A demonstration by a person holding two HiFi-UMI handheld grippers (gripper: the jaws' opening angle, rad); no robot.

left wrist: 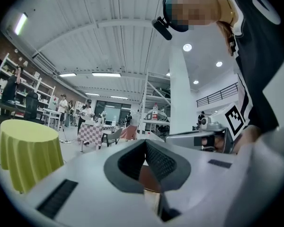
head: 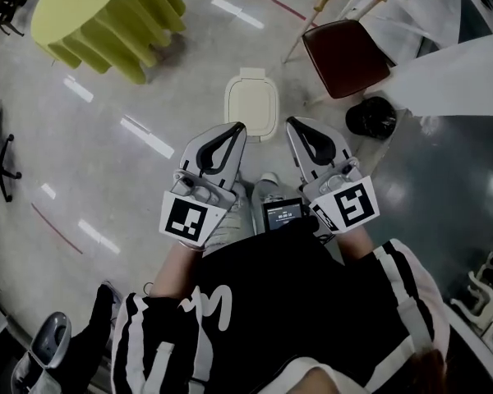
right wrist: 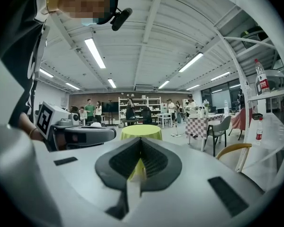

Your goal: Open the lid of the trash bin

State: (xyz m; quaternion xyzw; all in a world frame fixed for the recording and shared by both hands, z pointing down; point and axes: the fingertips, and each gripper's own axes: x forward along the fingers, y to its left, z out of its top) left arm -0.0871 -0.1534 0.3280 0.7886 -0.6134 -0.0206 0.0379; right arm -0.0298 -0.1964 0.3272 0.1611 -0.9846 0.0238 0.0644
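Note:
The trash bin [head: 251, 103] stands on the floor just ahead of me, its cream lid down flat. My left gripper [head: 236, 128] hovers at the bin's near left corner and my right gripper [head: 294, 124] at its near right corner, both held above the floor. Each has its jaws pressed together with nothing between them. In the left gripper view the left gripper [left wrist: 145, 144] points out across the room, and the right gripper [right wrist: 141, 141] does the same in its own view; neither view shows the bin.
A round table under a yellow-green cloth [head: 99, 15] is at the far left. A chair with a dark red seat [head: 345, 56] and a small black round object [head: 371, 117] sit right of the bin. A white covered table [head: 456, 76] is further right. Several people stand far off.

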